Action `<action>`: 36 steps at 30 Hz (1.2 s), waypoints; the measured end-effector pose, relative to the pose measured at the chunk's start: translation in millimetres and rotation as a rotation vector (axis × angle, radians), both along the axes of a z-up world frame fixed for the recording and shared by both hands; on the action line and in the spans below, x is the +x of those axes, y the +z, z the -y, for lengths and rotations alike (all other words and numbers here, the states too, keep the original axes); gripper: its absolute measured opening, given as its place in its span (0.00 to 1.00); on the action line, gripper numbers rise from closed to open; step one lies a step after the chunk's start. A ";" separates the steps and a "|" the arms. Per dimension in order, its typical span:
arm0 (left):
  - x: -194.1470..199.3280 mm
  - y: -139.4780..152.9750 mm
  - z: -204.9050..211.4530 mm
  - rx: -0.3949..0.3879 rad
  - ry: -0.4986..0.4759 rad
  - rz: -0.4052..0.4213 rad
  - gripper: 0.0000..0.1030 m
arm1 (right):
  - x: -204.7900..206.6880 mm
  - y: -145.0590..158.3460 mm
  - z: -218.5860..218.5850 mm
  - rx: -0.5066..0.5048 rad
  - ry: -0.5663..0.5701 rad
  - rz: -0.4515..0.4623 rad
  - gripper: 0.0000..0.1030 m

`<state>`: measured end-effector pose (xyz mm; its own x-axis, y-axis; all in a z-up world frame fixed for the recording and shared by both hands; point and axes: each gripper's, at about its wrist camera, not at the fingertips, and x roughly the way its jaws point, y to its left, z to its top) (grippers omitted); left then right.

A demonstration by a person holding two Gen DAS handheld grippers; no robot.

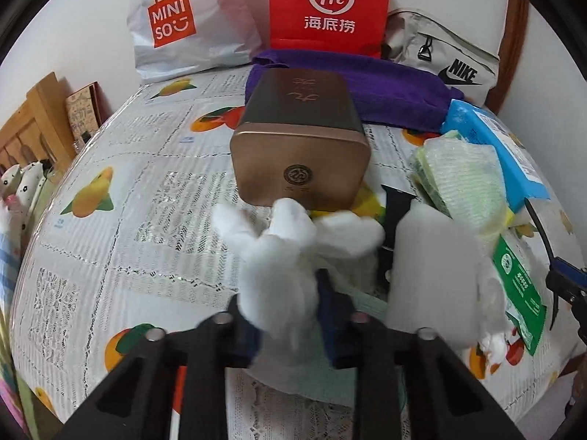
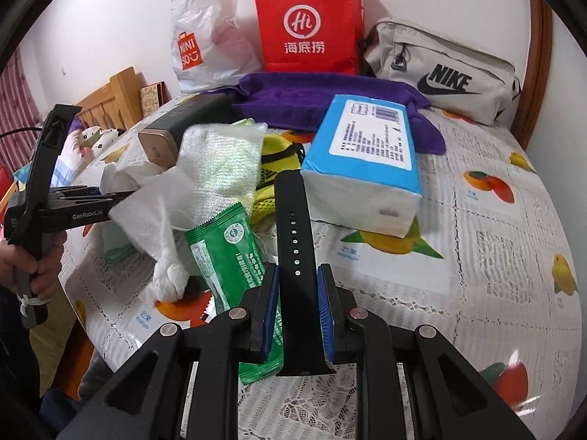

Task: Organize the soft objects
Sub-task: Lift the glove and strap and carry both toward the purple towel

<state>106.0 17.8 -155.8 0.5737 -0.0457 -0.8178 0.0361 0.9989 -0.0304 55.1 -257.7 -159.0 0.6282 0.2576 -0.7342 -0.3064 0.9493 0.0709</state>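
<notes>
My left gripper [image 1: 293, 315] is shut on a white tissue cloth [image 1: 279, 253], which bunches up between its blue pads. From the right wrist, that gripper [image 2: 123, 195] comes in from the left with the cloth [image 2: 154, 212] hanging from its tip, the twisted end touching the table. My right gripper [image 2: 298, 311] is shut on a black watch strap [image 2: 295, 234] that sticks up and forward between its blue pads. A purple towel [image 2: 330, 91] lies at the back. A pale green mesh cloth [image 2: 220, 157] and a yellow mesh item [image 2: 275, 154] lie in the pile.
A bronze tin [image 1: 301, 146] lies just beyond the left gripper. A blue tissue pack [image 2: 367, 161] and a green packet [image 2: 234, 249] sit in the clutter. A red paper bag [image 2: 304, 25], a white plastic bag [image 2: 205, 44] and a grey pouch [image 2: 440, 69] line the wall. The table [image 2: 495, 256] drops off at the left.
</notes>
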 end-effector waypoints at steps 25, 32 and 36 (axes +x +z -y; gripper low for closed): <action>-22.9 69.9 -34.9 -0.062 0.051 0.140 0.12 | -23.2 50.6 9.5 0.015 -0.047 0.098 0.20; -13.6 86.1 -27.7 -0.105 0.016 0.149 0.12 | -4.2 63.4 8.5 0.016 -0.078 0.105 0.20; -3.5 94.9 -20.7 -0.097 0.007 0.156 0.12 | 12.7 74.2 7.4 0.017 -0.092 0.117 0.20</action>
<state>102.5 38.5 -60.9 0.6938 -0.1157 -0.7108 0.0409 0.9917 -0.1215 67.8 -265.0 -84.8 0.7310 0.2069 -0.6502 -0.2254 0.9727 0.0560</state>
